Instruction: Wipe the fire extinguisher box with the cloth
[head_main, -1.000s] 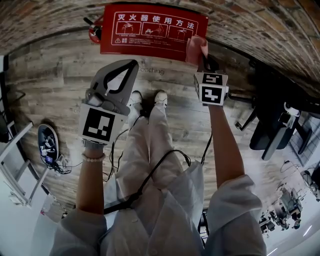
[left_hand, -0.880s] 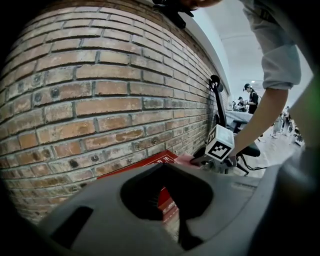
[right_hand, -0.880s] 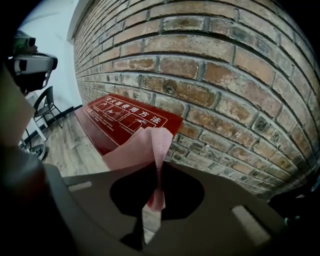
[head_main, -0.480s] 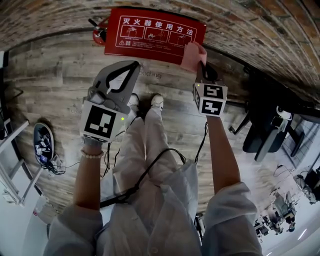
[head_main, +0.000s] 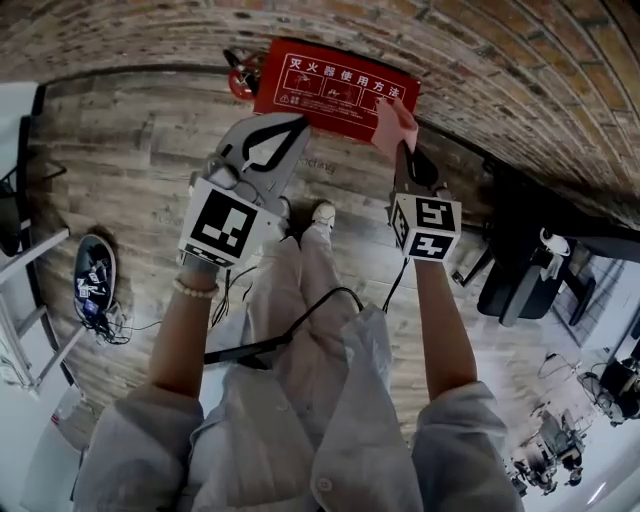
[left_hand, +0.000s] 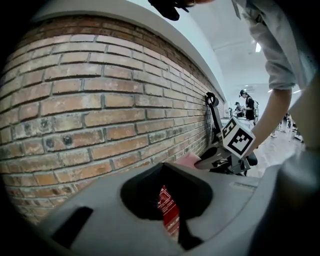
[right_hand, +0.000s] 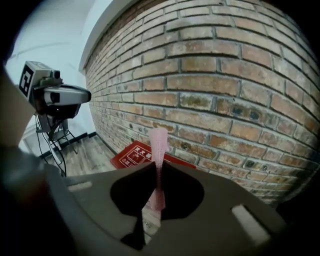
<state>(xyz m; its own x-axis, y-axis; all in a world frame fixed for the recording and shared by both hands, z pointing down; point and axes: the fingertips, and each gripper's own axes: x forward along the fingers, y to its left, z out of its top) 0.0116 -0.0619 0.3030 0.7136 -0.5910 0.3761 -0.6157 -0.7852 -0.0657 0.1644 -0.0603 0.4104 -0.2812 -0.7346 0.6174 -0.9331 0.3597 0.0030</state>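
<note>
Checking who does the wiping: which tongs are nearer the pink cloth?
Right. The right tongs are shut on the cloth; the left tongs sit to its left, apart from it.

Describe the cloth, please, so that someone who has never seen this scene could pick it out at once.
At the foot of the brick wall sits a red fire extinguisher box with white print. At its right end in the head view, the right gripper pinches the cloth: small, pale pink and soft, unlike the hard red box beside it.
</note>
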